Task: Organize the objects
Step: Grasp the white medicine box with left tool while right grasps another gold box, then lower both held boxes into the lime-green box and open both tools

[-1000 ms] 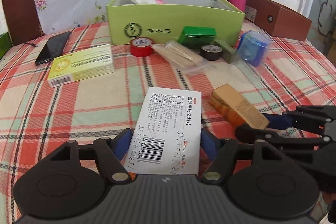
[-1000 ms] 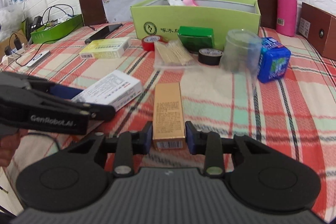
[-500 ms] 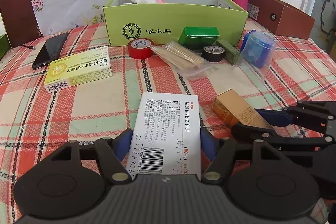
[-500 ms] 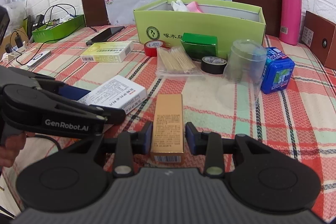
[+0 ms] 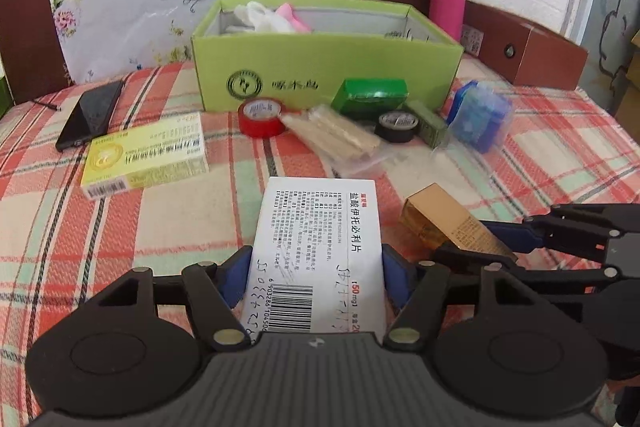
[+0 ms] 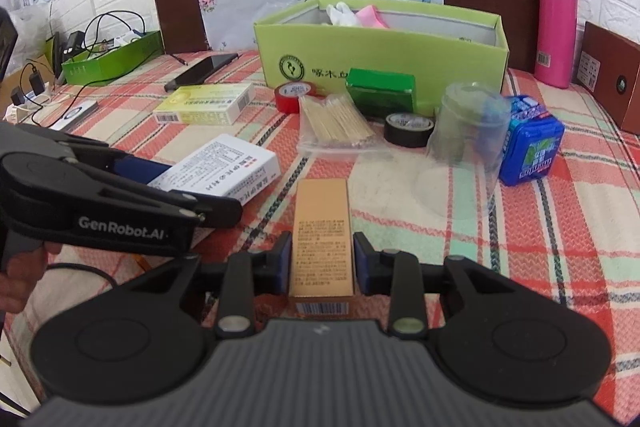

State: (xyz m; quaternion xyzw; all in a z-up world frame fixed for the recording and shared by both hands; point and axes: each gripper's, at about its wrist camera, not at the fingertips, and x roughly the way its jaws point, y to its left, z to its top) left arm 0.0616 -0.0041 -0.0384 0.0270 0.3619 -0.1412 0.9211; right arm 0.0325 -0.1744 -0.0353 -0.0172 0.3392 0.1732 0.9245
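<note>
A white medicine box with a barcode sits between the blue pads of my left gripper, which is shut on its long sides. From the right wrist view the same white box sticks out of the left gripper, tilted over the cloth. My right gripper has its jaws closing on a narrow gold box, and both pads press its sides. In the left wrist view the gold box shows at the right in the right gripper. An open green box stands at the back.
On the plaid cloth lie a yellow medicine box, a phone, red tape, black tape, a toothpick bag, a dark green box, a clear cup and a blue tin. A pink bottle stands behind.
Both views have tipped up a little, so the things on the table sit lower in the picture. Each box keeps its place between its pads.
</note>
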